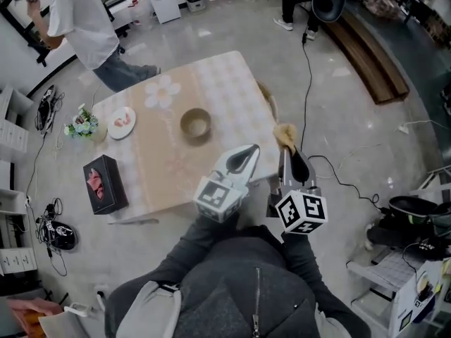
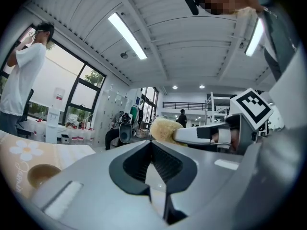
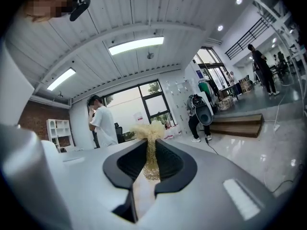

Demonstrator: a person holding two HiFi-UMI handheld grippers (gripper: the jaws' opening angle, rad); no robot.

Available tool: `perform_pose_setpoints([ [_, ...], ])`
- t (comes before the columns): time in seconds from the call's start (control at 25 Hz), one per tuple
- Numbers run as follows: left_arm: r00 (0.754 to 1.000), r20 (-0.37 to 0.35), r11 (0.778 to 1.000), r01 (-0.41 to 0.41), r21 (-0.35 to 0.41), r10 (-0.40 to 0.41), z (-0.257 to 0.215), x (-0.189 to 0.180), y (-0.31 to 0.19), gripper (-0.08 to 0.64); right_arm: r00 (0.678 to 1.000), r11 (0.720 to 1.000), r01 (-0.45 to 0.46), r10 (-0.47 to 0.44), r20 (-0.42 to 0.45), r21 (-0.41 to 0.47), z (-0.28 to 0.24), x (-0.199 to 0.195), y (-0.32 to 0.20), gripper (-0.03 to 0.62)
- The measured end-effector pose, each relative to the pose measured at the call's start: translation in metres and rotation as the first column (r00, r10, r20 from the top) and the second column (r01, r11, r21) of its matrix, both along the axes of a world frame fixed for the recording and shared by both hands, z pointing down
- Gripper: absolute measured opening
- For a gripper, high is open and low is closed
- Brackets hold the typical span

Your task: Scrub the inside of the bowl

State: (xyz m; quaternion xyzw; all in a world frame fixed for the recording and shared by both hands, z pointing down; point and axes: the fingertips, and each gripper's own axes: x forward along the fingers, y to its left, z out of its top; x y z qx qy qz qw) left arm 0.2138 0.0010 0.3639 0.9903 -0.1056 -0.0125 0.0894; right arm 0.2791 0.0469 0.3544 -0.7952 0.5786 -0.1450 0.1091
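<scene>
A tan bowl (image 1: 195, 124) stands upright in the middle of the table (image 1: 225, 83), which has a beige checked cloth; it also shows low at the left in the left gripper view (image 2: 41, 174). My left gripper (image 1: 246, 155) hovers over the table's near right corner, shut, with nothing between its jaws. To its right my right gripper (image 1: 287, 148) is shut on a yellow fibrous scrubber (image 1: 285, 134), beyond the table's right edge. In the right gripper view the scrubber (image 3: 149, 132) sticks out from between the pressed jaws. Both grippers are tilted upward, well short of the bowl.
On the table's left part lie a white plate (image 1: 121, 122) and a small flower pot (image 1: 84, 125). A black tissue box (image 1: 104, 183) sits near the front left edge. A person in a white shirt (image 1: 84, 20) stands beyond the table. A cable (image 1: 306, 83) runs over the floor on the right.
</scene>
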Motion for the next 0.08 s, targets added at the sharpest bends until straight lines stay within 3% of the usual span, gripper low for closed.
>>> perform_pose_setpoints([
  [0.08, 1.000, -0.003, 1.000, 0.004, 0.001, -0.004, -0.0013, 0.0058, 0.0105, 0.011, 1.000, 1.000, 0.009, -0.009, -0.016, 0.002, -0.0034, 0.0036, 0.0077, 0.049],
])
